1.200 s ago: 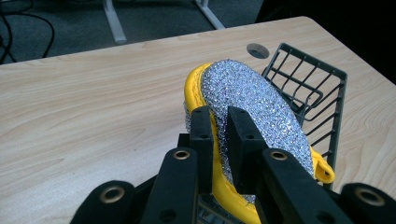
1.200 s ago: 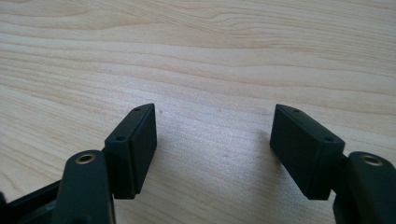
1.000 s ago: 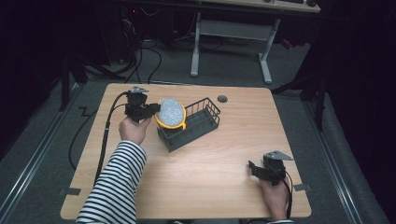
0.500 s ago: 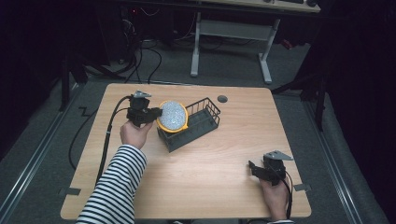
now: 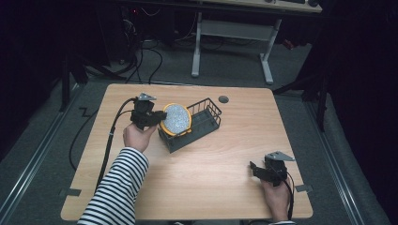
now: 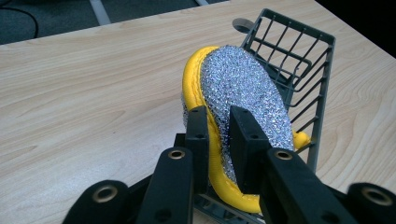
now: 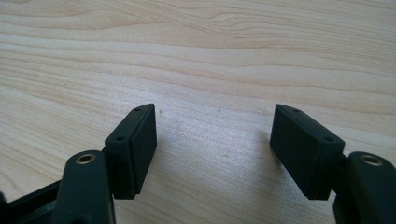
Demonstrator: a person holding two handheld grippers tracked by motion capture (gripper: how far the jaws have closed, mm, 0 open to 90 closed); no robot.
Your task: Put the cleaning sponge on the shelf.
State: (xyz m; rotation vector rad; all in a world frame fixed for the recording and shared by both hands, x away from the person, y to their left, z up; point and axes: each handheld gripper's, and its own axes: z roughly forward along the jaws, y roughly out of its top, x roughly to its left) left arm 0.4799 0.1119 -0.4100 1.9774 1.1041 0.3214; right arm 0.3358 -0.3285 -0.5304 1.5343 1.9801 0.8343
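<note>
Clamped on the yellow-rimmed scouring pad [image 6: 238, 88], the left claw [image 5: 157, 117] sat at the far left of the counter [image 5: 225, 178], its two black pads pinching the pad's near edge, one on the yellow fabric side and one on the silver mesh side. Its jaws had just been easing open a little, yet the left claw view showed them pressing on the pad with the pad between them. A second before, the pad lay more or less flat over the left end of the dark wire basket [image 5: 206, 119]; half a second before it was tipping; by this moment it stood nearly on edge, mesh face turned right and toward the near side, its lower rim down at the basket's left end. The hand with the striped sleeve [image 5: 117, 187] had barely shifted, so the change was mostly in the pad. That probably meant the pad was being stood up in the basket and that release was close, though whether it would stay upright once let go could not be judged. Right of the basket the counter was bare wood, with a small round grommet [image 5: 223, 99] near the far edge. At the near right corner the right claw [image 5: 253, 168] rested with its jaws wide apart over bare wood, holding nothing and in the same place as in the earlier views.
</note>
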